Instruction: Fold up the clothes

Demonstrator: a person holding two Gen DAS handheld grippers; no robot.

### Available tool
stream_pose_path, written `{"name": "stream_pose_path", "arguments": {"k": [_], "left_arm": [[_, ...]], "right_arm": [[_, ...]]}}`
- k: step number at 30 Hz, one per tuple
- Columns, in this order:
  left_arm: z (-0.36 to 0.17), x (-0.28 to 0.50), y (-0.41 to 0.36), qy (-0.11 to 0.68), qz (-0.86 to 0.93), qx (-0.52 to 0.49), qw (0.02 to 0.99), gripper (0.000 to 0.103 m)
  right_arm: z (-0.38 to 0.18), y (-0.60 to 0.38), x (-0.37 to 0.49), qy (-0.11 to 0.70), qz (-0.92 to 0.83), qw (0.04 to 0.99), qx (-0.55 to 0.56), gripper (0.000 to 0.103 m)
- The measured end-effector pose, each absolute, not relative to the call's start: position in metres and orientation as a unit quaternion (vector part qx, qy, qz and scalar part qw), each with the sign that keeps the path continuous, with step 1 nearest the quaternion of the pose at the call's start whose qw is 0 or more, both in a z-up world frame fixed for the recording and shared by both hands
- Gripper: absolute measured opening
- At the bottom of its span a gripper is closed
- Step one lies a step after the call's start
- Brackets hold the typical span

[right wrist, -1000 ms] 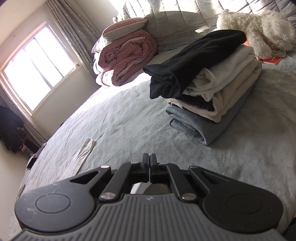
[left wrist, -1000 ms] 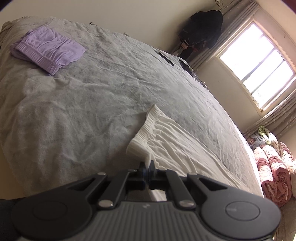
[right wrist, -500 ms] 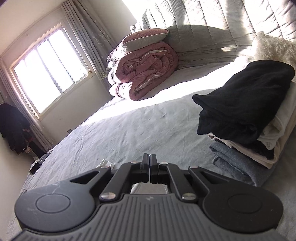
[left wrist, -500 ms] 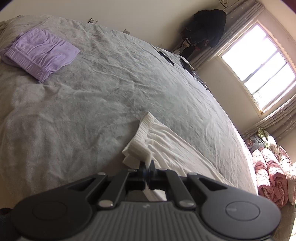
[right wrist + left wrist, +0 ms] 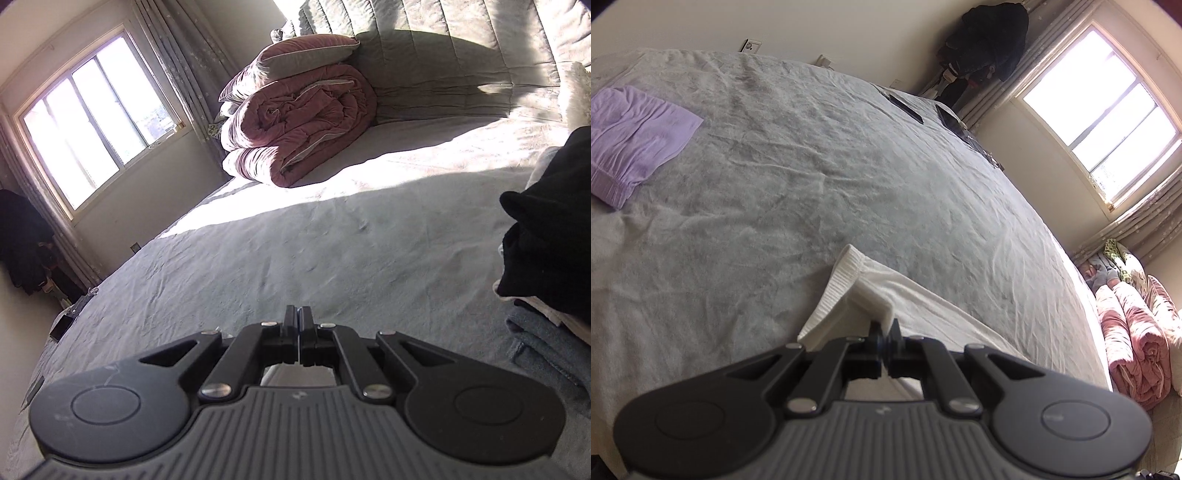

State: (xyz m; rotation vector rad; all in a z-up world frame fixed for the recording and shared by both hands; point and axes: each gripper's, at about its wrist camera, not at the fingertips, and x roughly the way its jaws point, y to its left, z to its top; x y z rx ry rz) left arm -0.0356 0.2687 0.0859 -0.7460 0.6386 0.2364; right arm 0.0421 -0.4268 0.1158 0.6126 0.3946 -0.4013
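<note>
Grey, wrinkled bedding [image 5: 849, 177] covers a wide bed under a bright window [image 5: 1100, 122]; places below are given from this bed cover. On its near edge lies a white garment [image 5: 923, 310], soft and finely ribbed, with a thick elasticated band along one end and its body stretching away as a flat strip toward the window side. One corner beside the band is lifted off the cover in a small peak, pinched between the pressed-together tips of the left gripper [image 5: 885, 328]. A folded lilac garment [image 5: 631, 144] rests flat on the cover's far left part, well apart from the white one.

From the other wrist, the right gripper [image 5: 298, 321] hangs above the cover with its tips pressed together; pale cloth shows just beneath them, though whether they pinch it cannot be told. A stack of folded clothes [image 5: 546, 258], black on top, sits on the cover's right side, and a rolled pink quilt [image 5: 295, 122] at its head.
</note>
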Motion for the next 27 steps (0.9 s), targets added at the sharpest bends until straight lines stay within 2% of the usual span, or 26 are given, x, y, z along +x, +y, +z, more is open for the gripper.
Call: {"name": "stream_pose_path", "arguments": {"k": [17,27], "left_arm": [[0.087,0.033,0.282,0.326,0.136,-0.367,0.861,0.002],[0.079,0.060,0.292,0.345,0.152,-0.364,0.852,0.002]], "right_arm": [[0.109,-0.394,0.183,0.254,-0.180,0.918,0.246,0.001],[0.095,-0.377,0.234,0.283,-0.163,0.913,0.246,0.001]]}}
